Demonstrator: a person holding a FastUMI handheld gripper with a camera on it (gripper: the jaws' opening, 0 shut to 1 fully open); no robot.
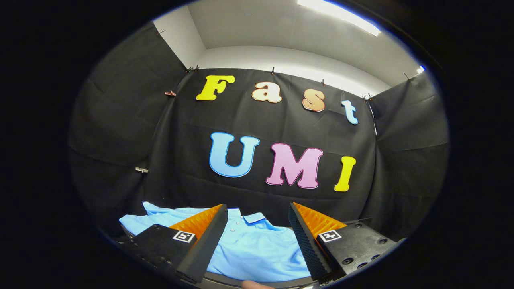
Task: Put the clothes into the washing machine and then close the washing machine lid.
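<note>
- Two fingers of my hand-held gripper (257, 237) stand wide apart, with nothing pressed between them.
- Between and below those fingers lies a light blue polo shirt (257, 251), spread fairly flat, with its collar (251, 217) toward the booth wall and a short row of small buttons (237, 225) running down from it.
- One sleeve of the shirt (156, 212) reaches out past my left finger (202, 241), toward the left side of the booth.
- My right finger (307, 241) sits over the shirt's right edge; I cannot tell whether either finger touches the cloth or only hangs above it.
- Each finger carries a small square black-and-white marker (184, 236) on its upper face.
- Black cloth (281, 132) hangs as the booth wall straight ahead, beyond the shirt, pinned along its upper edge with small clips (170, 93), and folds round on both sides.
- Above the cloth I see a pale wall and ceiling (281, 36) with a bright strip light (339, 16).
- Part of a fingertip of a person (255, 285) shows at the near edge, just below the shirt.
- What the shirt rests on is dark and mostly hidden, so I cannot tell what kind of surface it is.
</note>
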